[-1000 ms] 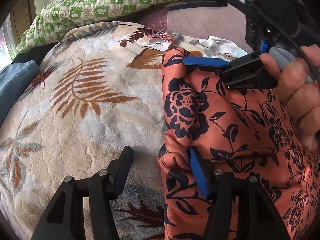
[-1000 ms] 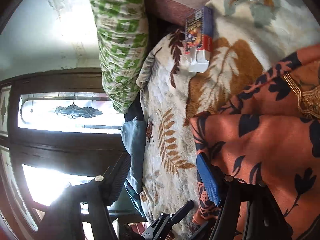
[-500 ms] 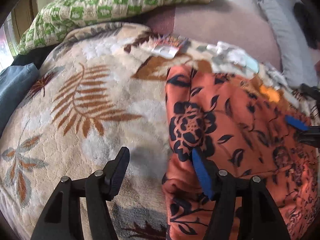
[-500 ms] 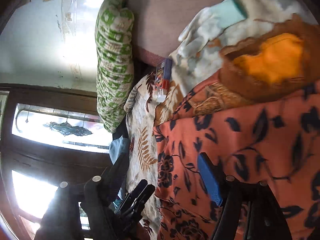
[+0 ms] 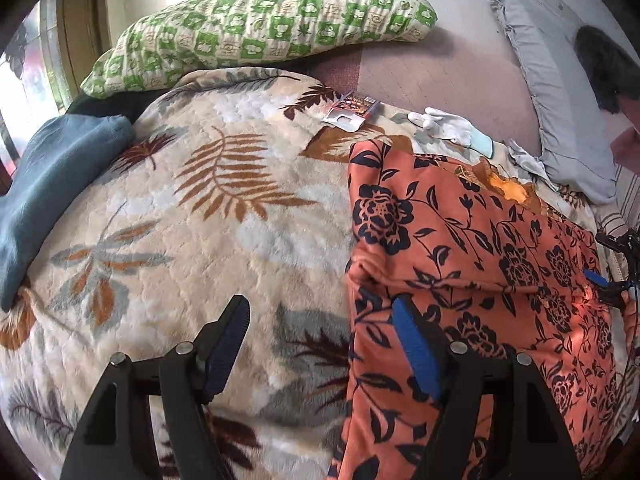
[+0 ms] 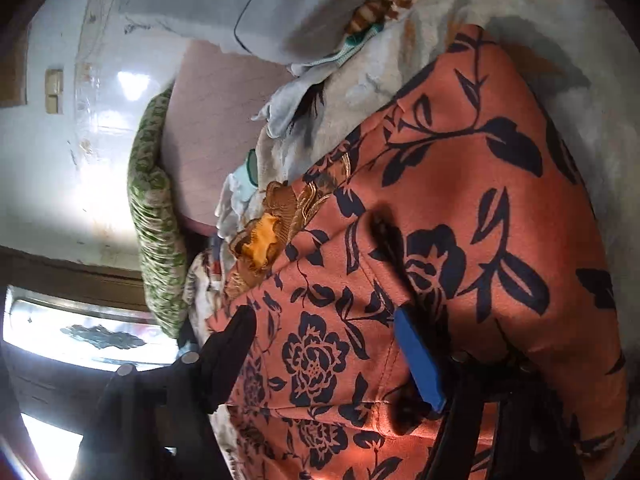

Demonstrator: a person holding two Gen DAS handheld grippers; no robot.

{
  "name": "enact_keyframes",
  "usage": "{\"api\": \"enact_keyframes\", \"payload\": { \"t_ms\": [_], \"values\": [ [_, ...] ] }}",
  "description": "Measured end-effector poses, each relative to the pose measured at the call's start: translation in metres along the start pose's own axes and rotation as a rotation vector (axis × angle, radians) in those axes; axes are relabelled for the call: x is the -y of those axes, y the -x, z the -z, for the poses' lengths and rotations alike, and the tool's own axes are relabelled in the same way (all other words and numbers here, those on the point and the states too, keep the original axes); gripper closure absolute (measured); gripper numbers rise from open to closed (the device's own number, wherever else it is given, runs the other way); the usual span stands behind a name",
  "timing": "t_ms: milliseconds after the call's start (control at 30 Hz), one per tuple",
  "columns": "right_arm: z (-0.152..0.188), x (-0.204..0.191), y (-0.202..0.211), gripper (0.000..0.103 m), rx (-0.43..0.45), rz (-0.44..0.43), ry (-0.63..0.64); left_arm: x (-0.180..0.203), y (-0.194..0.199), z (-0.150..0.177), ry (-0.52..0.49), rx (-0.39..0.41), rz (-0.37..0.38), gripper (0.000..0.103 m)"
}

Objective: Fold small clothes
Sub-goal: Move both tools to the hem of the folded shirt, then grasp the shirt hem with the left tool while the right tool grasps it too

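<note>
Item: orange floral garment (image 5: 472, 248), folded, right half of frame on leaf-print blanket (image 5: 224, 216) | Change: left gripper (image 5: 320, 344) jaws opening, hem let go, nothing clamped; right gripper (image 6: 324, 360) swung clear across garment, jaws wide, empty | Meaning: this fold judged laid, next fold pending.

Left gripper (image 5: 320, 336) with black angular arms, silver pivot screws, blue finger pads (image 5: 416, 348); right gripper (image 6: 332, 344) alike
</note>
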State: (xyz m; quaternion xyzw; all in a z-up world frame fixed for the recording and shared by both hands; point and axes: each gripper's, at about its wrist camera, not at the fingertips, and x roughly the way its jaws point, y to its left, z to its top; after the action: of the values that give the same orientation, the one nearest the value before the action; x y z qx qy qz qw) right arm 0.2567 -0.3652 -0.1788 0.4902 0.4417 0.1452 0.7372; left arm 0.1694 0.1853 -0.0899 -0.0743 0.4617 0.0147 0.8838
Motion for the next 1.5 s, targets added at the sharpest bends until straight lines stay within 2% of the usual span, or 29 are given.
{"api": "enact_keyframes", "payload": {
  "t_ms": [67,167,233,333,467,567,667,767,833,900,1033,1067,1100,1167,1200,1300,1367,1400,1433,1467,1500],
  "values": [
    [0.002,-0.013,0.024,0.022,0.055,0.086,0.06,-0.011,0.018,0.015,0.056,0.004,0.021,0.028],
    [0.019,-0.026,0.05,0.022,0.044,0.017,0.109,-0.022,0.044,0.038,0.133,0.005,0.083,0.028],
    [0.042,-0.026,0.07,0.022,0.042,0.043,0.145,-0.027,0.061,0.054,0.184,0.01,0.134,0.027],
    [0.097,-0.033,0.091,0.022,0.022,0.077,0.233,-0.026,0.091,0.08,0.211,0.046,0.172,0.027],
    [0.173,-0.038,0.161,0.022,0.039,0.127,0.423,-0.019,0.137,0.114,0.217,0.152,0.181,0.027],
    [0.22,-0.036,0.218,0.022,0.069,0.119,0.523,-0.01,0.149,0.135,0.202,0.128,0.151,0.022],
    [0.245,-0.008,0.239,0.019,0.013,0.146,0.425,-0.009,0.131,0.154,0.215,0.036,0.118,0.021],
    [0.255,0.037,0.231,0.019,-0.039,0.167,0.271,-0.013,0.1,0.166,0.251,-0.094,0.094,0.021],
    [0.257,0.064,0.219,0.019,-0.088,0.182,0.176,-0.015,0.084,0.172,0.25,-0.161,0.122,0.021],
    [0.259,0.08,0.211,0.02,-0.114,0.209,0.124,-0.017,0.08,0.175,0.256,-0.179,0.117,0.021],
    [0.264,0.082,0.199,0.02,-0.18,0.235,0.148,-0.025,0.072,0.176,0.29,-0.203,0.183,0.021],
    [0.266,0.082,0.197,0.02,-0.191,0.24,0.161,-0.027,0.073,0.176,0.29,-0.202,0.187,0.027],
    [0.268,0.082,0.195,0.021,-0.192,0.251,0.169,-0.029,0.075,0.176,0.297,-0.198,0.187,0.038],
    [0.272,0.08,0.195,0.026,-0.191,0.247,0.169,-0.036,0.073,0.176,0.315,-0.216,0.18,0.054],
    [0.273,0.08,0.194,0.028,-0.194,0.245,0.166,-0.041,0.073,0.176,0.34,-0.22,0.19,0.058],
    [0.274,0.084,0.191,0.028,-0.187,0.284,0.144,-0.049,0.074,0.176,0.381,-0.218,0.215,0.056],
    [0.274,0.084,0.191,0.028,-0.187,0.275,0.145,-0.042,0.074,0.176,0.319,-0.23,0.186,0.06],
    [0.275,0.083,0.19,0.028,-0.192,0.283,0.154,-0.036,0.075,0.175,0.278,-0.233,0.155,0.087],
    [0.275,0.084,0.188,0.028,-0.201,0.285,0.159,-0.031,0.074,0.175,0.238,-0.249,0.14,0.097],
    [0.276,0.085,0.186,0.03,-0.214,0.28,0.158,-0.028,0.075,0.176,0.231,-0.251,0.14,0.097],
    [0.277,0.086,0.184,0.049,-0.23,0.277,0.152,-0.028,0.078,0.176,0.238,-0.251,0.142,0.097]
  ]
}}
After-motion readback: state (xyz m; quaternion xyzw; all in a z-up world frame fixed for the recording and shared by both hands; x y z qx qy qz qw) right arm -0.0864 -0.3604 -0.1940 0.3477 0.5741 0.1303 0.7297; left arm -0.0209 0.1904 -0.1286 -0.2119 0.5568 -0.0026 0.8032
